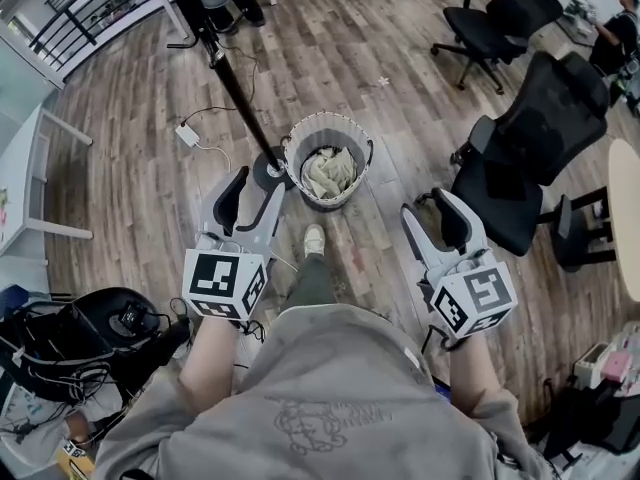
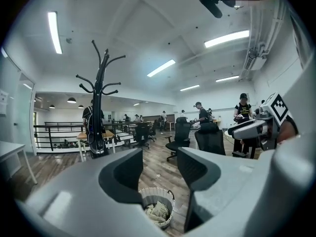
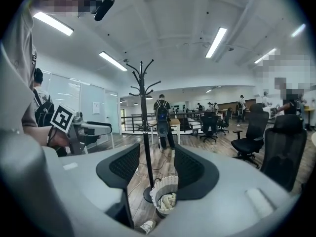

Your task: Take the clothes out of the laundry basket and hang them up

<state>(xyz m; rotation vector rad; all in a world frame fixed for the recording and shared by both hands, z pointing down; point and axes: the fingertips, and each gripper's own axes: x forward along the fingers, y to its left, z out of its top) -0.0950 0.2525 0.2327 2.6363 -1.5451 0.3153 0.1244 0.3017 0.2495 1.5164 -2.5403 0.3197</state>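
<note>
Both grippers are up and empty. The left gripper (image 1: 254, 196) has its jaws spread wide, and its own view shows only floor and basket in the gap. The right gripper (image 1: 428, 210) is the same, jaws apart with nothing clamped.

The basket (image 1: 300, 133) stands on the wood floor, ahead of and below both grippers, and it shows through the gap between each pair of jaws. The clothes (image 1: 330, 173) are in it, a pale crumpled heap low in the bottom, well under the rim. The heap is bunched up, so there is no long axis to line up on, and a grab would have to go straight down through the round opening.

The person's shoe (image 1: 314, 239) is planted just on the near side of the basket. The coat stand (image 1: 232, 86) has its base right beside the basket, on the left gripper's side, so the trip from basket to hooks looks short.

Which hand goes in? In the head view the left gripper's tips sit near the basket's rim, while the right gripper hangs further off to the other side. By that view the left is nearer and has the shorter drop, but nothing has been picked yet and the task looks barely begun.
</note>
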